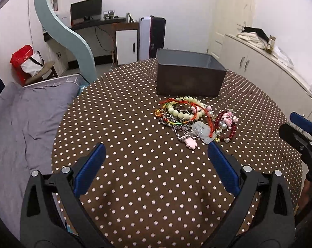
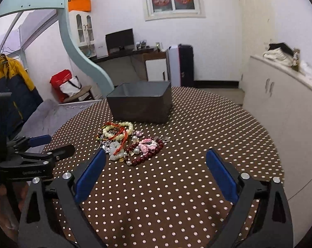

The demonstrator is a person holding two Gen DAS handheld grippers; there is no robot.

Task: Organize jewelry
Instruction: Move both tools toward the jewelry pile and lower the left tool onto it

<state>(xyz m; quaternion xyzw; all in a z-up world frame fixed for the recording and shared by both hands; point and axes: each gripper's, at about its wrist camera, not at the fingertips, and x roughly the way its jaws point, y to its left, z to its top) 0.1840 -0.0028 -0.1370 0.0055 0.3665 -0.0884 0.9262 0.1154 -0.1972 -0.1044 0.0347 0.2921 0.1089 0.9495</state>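
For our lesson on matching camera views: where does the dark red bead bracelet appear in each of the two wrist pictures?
Left wrist view: the dark red bead bracelet lies right of centre, at the right end of the jewelry pile.
Right wrist view: the dark red bead bracelet lies just left of centre, at the near right edge of the pile.
Shared landmark: the grey box stands behind the pile in both.

A round worktop (image 2: 197, 124) in brown polka-dot cloth fills mid-frame. The right tool (image 2: 156, 157), jaws wide and empty, frames the bottom. A tangled jewelry pile (image 2: 131, 142) lies centre-left, just before a dark open box (image 2: 139, 105). The left tool (image 2: 54, 146) enters at left.
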